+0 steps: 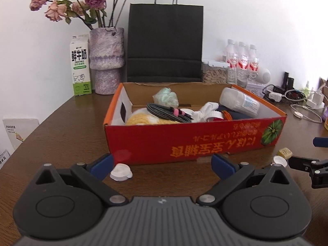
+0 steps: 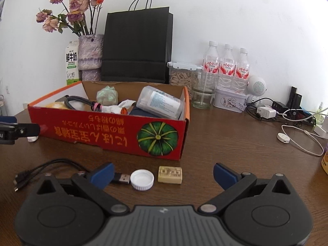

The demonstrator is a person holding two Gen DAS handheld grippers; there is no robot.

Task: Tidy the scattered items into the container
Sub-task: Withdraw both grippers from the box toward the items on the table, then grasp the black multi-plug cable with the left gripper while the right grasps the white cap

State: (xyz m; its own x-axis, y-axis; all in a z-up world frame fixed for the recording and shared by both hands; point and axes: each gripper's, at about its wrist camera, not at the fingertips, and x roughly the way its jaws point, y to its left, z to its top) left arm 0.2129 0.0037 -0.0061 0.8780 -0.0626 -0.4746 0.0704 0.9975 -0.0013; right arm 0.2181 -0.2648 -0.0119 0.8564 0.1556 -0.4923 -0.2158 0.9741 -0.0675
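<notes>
Box (image 2: 114,135) part-filled; cap (image 2: 142,179), perhaps eraser (image 2: 170,174) outside.

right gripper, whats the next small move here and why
Probably ease the right gripper forward and down onto the white bottle cap. Its jaws are open and empty, and the cap lies on the table between the fingers, outside the red box, with the beige block right beside it.
</notes>
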